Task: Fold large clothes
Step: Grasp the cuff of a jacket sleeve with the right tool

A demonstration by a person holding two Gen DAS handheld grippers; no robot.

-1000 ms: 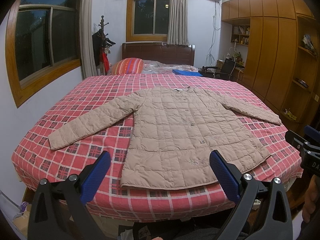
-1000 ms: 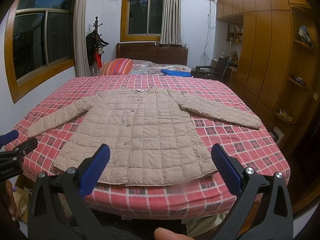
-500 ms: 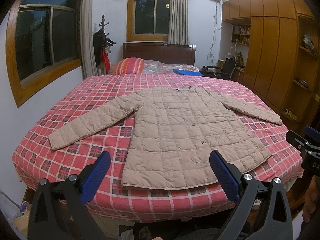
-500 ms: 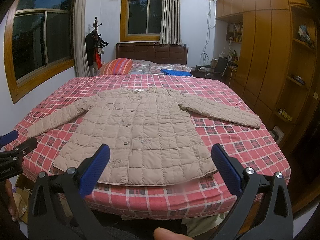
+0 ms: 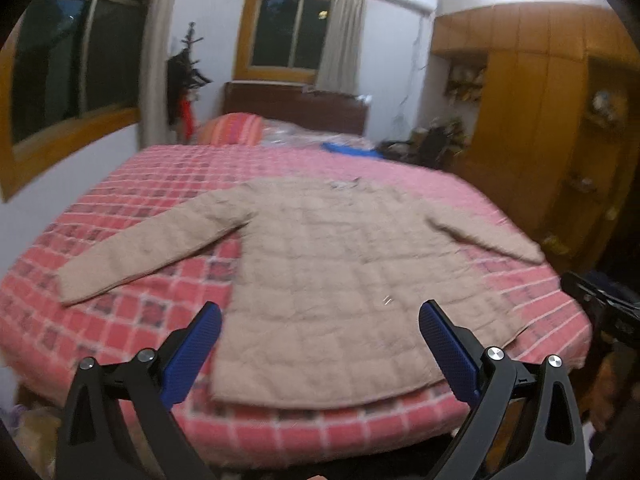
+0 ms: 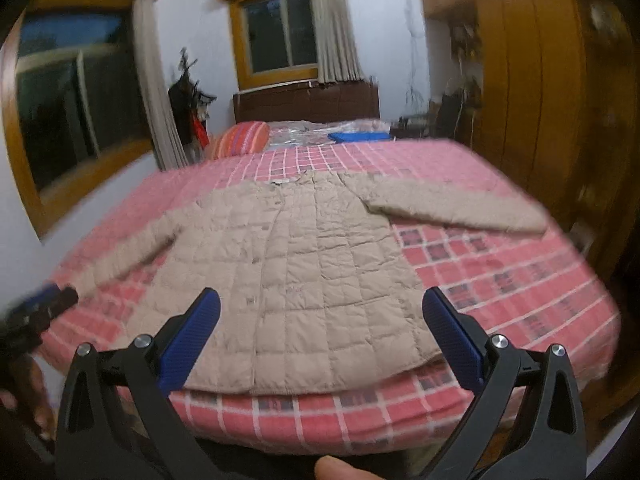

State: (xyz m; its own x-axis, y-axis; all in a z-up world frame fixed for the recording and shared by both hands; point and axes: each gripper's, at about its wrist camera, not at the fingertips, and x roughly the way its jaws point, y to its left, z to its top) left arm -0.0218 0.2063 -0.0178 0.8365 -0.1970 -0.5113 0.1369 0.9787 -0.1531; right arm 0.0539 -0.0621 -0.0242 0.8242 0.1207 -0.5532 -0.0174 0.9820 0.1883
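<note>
- Both the left gripper (image 5: 320, 320) and the right gripper (image 6: 321, 307) are held with jaws spread wide and empty, short of the bed (image 6: 500, 280).
- Just beyond the jaws, the jacket (image 6: 304, 272) is laid flat, hem nearest; a thin pinch of slippery quilting could be lost.
- Farther off, the outspread sleeves (image 5: 152, 256) might be dragged askew, and the fold spoiled.

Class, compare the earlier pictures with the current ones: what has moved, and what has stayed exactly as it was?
Both the left hand-held gripper and the right hand-held gripper have moved forward toward the bed, and both views are now blurred by motion. Neither has taken hold of anything; both stay open. The jacket still lies flat, sleeves spread, unfolded.
</note>
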